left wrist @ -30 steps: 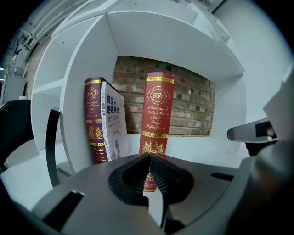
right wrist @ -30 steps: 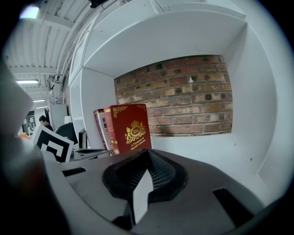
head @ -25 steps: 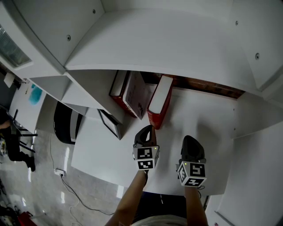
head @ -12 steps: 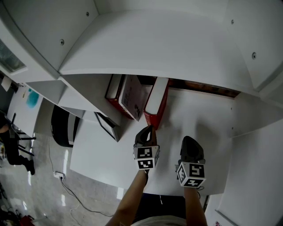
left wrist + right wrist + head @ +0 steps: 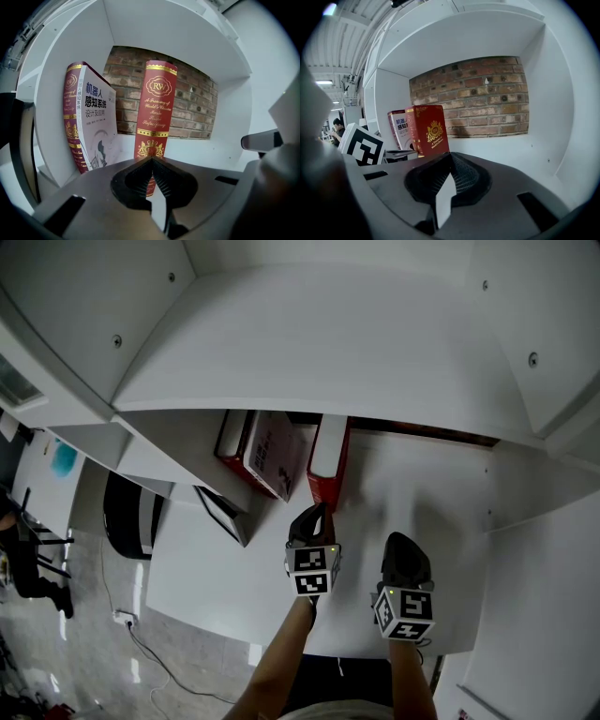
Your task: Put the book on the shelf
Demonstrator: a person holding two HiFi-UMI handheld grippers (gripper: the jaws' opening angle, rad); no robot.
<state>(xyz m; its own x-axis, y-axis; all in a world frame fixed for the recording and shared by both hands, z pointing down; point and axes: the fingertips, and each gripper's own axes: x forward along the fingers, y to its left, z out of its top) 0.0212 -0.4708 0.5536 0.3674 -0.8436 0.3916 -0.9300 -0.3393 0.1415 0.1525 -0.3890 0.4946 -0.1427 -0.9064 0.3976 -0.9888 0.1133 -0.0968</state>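
Leaning pair: far left of the bay; a red volume point(image 5: 70, 117) against the side wall, a white-cover book point(image 5: 96, 122) tilted onto it; both stand on the shelf point(image 5: 422, 474)
Dark frame point(image 5: 222, 514): outside the bay, left of and below the pair; what it is, cannot tell
Book point(image 5: 154, 117): red with gilt lettering; upright on the shelf, spine outward; apart from the leaning pair, with a gap of brick wall point(image 5: 197, 108) showing between them; nothing props it on either side
Left gripper point(image 5: 151, 161): fingers fully together, nothing between them; tips at the foot of the book's spine, touching or just short of it, cannot tell which
Right gripper point(image 5: 449, 157): fingers together, empty; held to the right of the book, well clear of it, over bare shelf
Task state (judged): book is already on the shelf; what may remain is seating it deeper or squaring it
Handling (judged): hardback, stiff, thick enough to stand alone; moderately heavy; cover looks glossy, so likely slick under the pads
Where to hold (judged): open wide and pinch both boards near mid-height; if only nudging, press low on the spine
Risk (judged): a high or off-centre push could tip it or twist it sideways
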